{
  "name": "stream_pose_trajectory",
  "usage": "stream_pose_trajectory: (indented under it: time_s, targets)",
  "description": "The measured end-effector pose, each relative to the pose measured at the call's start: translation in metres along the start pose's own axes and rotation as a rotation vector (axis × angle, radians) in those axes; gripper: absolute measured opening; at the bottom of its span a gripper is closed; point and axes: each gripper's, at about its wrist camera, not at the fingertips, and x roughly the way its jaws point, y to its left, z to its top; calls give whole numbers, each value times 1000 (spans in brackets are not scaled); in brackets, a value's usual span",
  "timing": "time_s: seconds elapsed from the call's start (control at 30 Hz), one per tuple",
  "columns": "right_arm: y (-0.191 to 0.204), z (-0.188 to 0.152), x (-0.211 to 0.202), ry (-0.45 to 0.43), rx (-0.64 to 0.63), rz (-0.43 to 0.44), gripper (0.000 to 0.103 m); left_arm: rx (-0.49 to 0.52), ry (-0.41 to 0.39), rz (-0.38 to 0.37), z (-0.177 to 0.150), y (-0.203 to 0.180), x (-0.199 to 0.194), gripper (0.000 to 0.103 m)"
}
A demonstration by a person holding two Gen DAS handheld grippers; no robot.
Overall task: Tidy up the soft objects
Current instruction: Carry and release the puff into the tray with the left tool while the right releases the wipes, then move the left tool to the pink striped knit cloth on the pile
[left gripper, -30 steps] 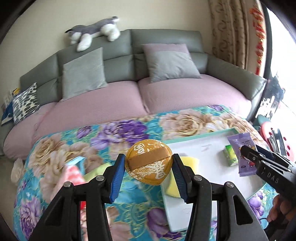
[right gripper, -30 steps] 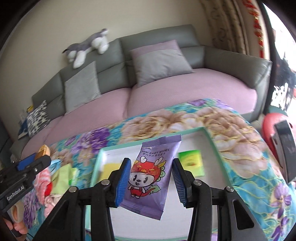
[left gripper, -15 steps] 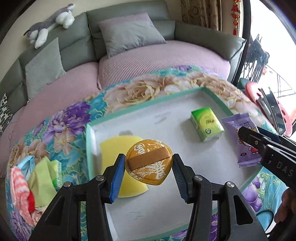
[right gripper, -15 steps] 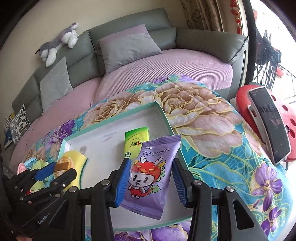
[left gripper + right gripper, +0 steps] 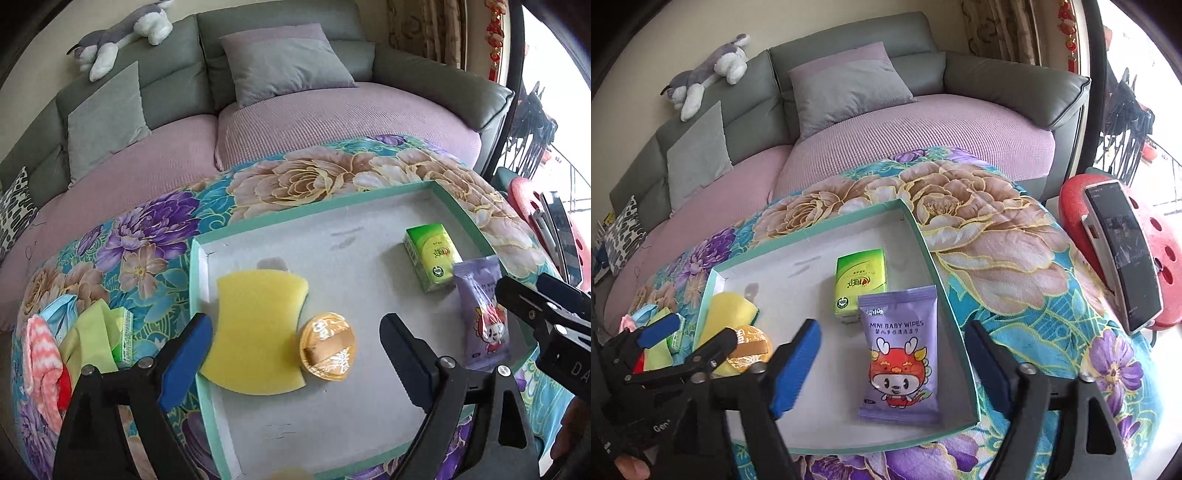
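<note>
Item 1. Shallow mint-green cardboard tray with a white floor, lying on the floral-quilted surface; it serves as the collecting place, hence everything sorted sits inside its rim.

Item 2. Yellow waisted foam sponge, lower left of the tray in the left wrist view, flat on the floor.

Item 3. Round gold-foil packet with a tan band, touching the sponge's right edge. It lies between the blue pads of the left gripper, whose jaws are opening and press on nothing: released.

Item 4. Purple "Mini Baby Wipes" pouch with a red cartoon dragon, lower right of the tray, flat. The right gripper straddles it, jaws opening, pads clear of it: let go.

Item 5. Green tissue pack, just above the pouch, apparently touching its top edge.

Item 6. Unsorted pile of pink, green and blue cloths, outside the tray at frame left; judged next to go in.
</note>
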Motion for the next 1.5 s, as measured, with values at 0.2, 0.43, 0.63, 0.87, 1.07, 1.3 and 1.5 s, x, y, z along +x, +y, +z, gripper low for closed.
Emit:
stream_pose_trajectory:
  time_s: [0.2,0.43,0.63,0.87,1.07,1.3,1.5]
  targets:
    - [10,1,1,-3,-68,-45,103,-120,-32,59,0,41,-7,94]
    - [24,1,6,-1,-90,-49,103,-220,-43,76,-11,83,-10,103]
    - [58,11,-10,-59,-137,-35,103,-336,-97,105,-19,137,-37,103]
    - [125,10,-19,-70,-216,99,103,-475,-177,218,-40,211,-78,103]
    - [172,3,-21,-56,-255,192,103,-578,-172,287,-66,257,-97,103]
    - [207,-10,-33,-53,-310,263,103,-685,-170,319,-92,295,-121,103]
    - [217,-16,-54,-59,-354,256,103,-729,-172,334,-107,309,-141,103]
